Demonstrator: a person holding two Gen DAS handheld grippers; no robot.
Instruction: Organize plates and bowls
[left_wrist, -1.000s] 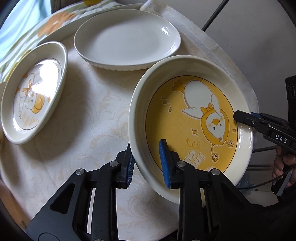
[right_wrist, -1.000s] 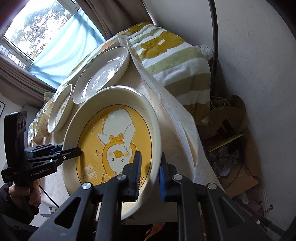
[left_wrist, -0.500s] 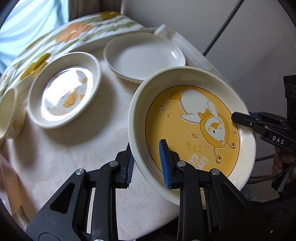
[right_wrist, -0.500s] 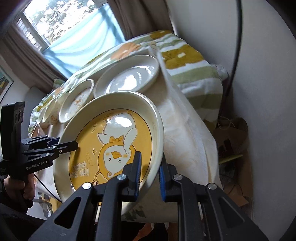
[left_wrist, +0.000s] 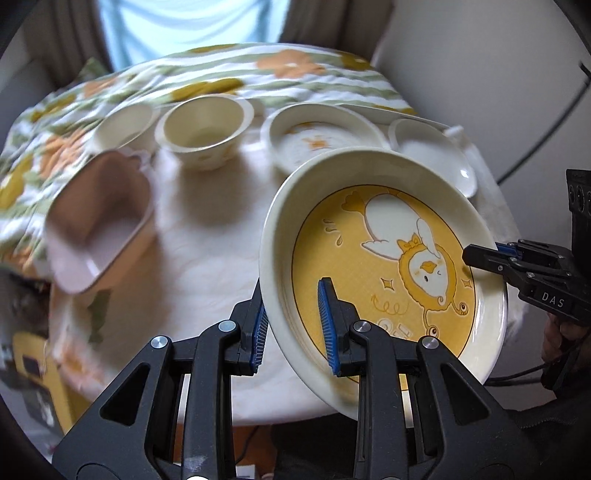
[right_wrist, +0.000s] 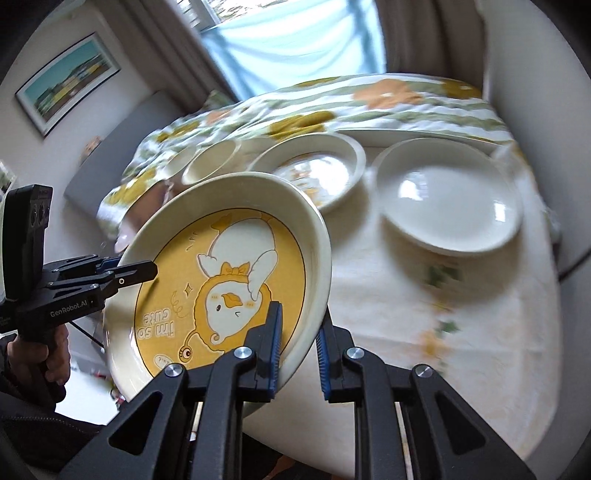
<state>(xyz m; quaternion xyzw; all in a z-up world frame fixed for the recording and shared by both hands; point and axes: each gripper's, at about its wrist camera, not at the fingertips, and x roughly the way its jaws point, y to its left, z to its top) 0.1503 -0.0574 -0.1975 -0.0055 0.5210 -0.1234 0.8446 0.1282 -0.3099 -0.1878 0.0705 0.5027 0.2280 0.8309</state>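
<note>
A cream plate with a yellow duck picture (left_wrist: 388, 266) (right_wrist: 229, 284) hangs tilted above the table's near edge, held from both sides. My left gripper (left_wrist: 293, 325) is shut on its left rim, and my right gripper (right_wrist: 299, 343) is shut on the opposite rim. Each gripper also shows in the other's view: the right gripper (left_wrist: 476, 256) at the plate's right rim and the left gripper (right_wrist: 144, 269) at its left rim. On the table behind lie a duck-print plate (left_wrist: 317, 142) (right_wrist: 314, 170) and a plain white plate (left_wrist: 436, 157) (right_wrist: 450, 199).
Two cream bowls (left_wrist: 207, 129) (left_wrist: 125, 123) stand at the back left. A pink square dish (left_wrist: 96, 218) sits near the left edge. The round table (left_wrist: 207, 243) wears a pale cloth, with a flowered blanket (left_wrist: 221, 81) behind. A person's hand (right_wrist: 40, 354) grips the left handle.
Both grippers carried the duck plate up and away from the table's right side, rolling as they went. The view swung so the bowls and the pink dish came into sight.
</note>
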